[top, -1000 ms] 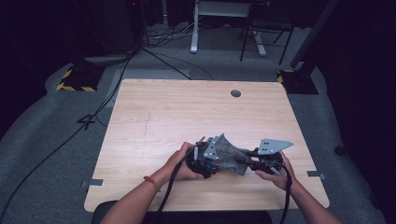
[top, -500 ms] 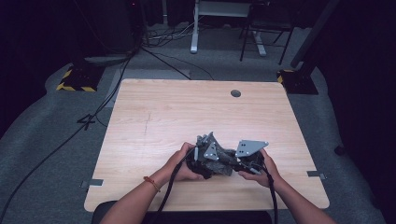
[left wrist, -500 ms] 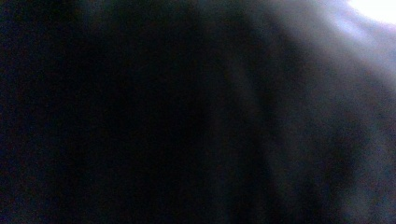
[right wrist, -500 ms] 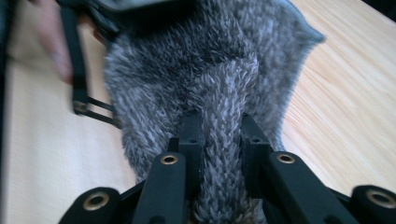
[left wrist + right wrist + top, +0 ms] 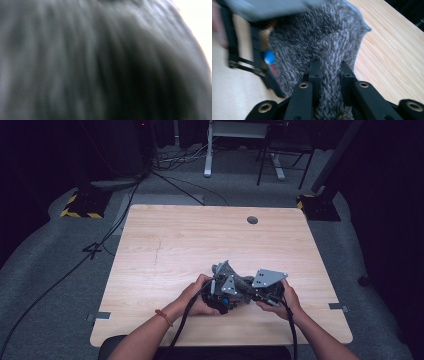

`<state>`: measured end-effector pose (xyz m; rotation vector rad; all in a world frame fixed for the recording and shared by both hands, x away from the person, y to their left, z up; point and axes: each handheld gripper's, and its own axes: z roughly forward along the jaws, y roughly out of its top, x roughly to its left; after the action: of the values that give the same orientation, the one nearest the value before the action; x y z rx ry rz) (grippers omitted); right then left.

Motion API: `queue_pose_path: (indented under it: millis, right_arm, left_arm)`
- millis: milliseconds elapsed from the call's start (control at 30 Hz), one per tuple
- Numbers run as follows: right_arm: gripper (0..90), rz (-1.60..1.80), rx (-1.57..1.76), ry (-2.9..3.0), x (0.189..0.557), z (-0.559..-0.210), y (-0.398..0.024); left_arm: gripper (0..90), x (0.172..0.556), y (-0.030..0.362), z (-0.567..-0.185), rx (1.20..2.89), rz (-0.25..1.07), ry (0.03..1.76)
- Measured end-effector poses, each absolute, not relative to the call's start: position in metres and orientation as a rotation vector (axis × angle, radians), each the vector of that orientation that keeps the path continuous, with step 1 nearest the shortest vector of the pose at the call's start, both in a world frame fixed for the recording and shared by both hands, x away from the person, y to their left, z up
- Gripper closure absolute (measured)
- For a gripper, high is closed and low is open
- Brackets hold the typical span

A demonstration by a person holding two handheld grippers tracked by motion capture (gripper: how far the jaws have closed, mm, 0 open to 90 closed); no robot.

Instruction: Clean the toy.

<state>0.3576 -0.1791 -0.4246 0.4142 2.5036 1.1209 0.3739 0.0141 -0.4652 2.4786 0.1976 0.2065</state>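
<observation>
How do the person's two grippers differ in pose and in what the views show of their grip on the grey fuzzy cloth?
The right gripper visibly pinches a fold of the grey fuzzy cloth between its jaws; the left gripper is shut, its own view only grey blur. The right carries a flat, level grey plate; the left's plate stands tilted. Both sit together near the table's front edge.

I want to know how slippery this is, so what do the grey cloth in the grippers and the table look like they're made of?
The grey cloth looks like a knitted or fleecy fabric, matte and fuzzy: flecked grey fibres stand up from its surface, and it bunches softly between the right gripper jaws. The table looks like light wood or wood-look laminate, smooth, with fine straight grain lines; which of the two cannot be told.
</observation>
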Motion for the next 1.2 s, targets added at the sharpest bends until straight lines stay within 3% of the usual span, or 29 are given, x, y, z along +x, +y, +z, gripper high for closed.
queue_pose_path:
  millis: [333,800,1200]
  right_arm:
    - [76.8,1.233,0.374,2.545,0.35,-0.422,-0.171]
    - [77.2,1.292,0.316,2.572,0.345,-0.421,-0.179]
    - [77.0,1.167,0.33,2.487,0.352,-0.421,-0.178]
  left_arm:
    - [33.6,0.379,0.002,-0.464,2.458,0.211,0.214]
    - [33.6,0.386,0.018,-0.459,2.391,0.184,0.239]
    - [33.7,0.375,0.009,-0.458,2.437,0.192,0.186]
